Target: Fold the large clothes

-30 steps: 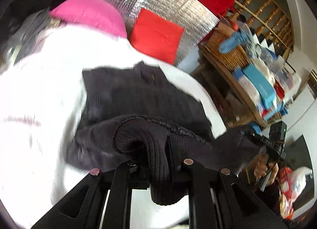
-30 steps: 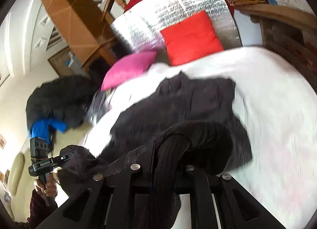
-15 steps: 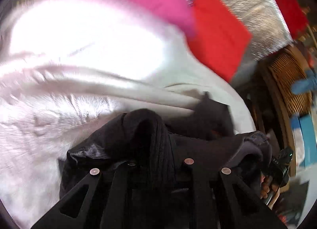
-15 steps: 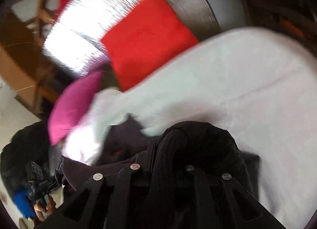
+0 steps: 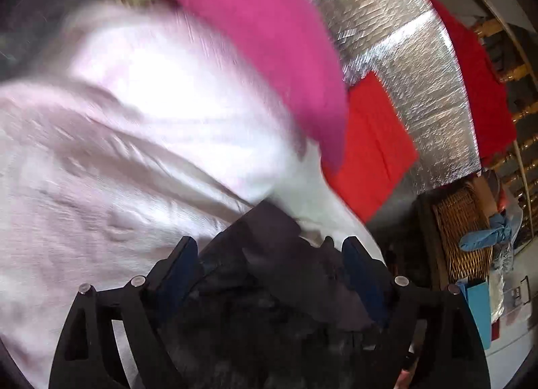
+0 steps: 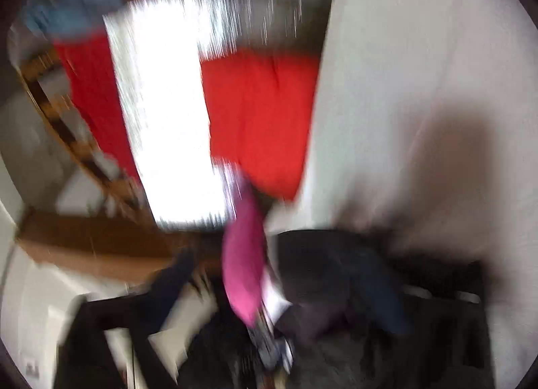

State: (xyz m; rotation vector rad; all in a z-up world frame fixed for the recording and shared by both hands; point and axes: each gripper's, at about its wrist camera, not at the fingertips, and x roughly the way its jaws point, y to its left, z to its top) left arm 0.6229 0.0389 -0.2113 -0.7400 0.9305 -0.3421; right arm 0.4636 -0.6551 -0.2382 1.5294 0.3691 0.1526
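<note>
L hand-held gripper has its blue-padded fingers spread wide apart, released, w/ the dark garment bunched loosely between and under them, not pinched. Garment lies on the white bed sheet, near the bed's head end & toward its R edge as the L wrist view shows it; a flap of it pokes up toward the pink pillow. Its long axis can't be told: it's a crumpled heap and mostly hidden behind the gripper frame. Pink pillow sits at the head end w/ the red cushion just beside it, both in front of a silver foil panel. A red cloth hangs over the wooden railing behind. Off the bed's R edge there's a wicker basket w/ something blue on it. R wrist view is heavily motion-blurred: R hand-held gripper shows fingers that look well apart, so released as far as the smear allows, w/ the dark garment lying between them on the sheet. In that view the pink pillow is just beside the garment's edge, red cushion further up, foil panel blown out white beside it.
</note>
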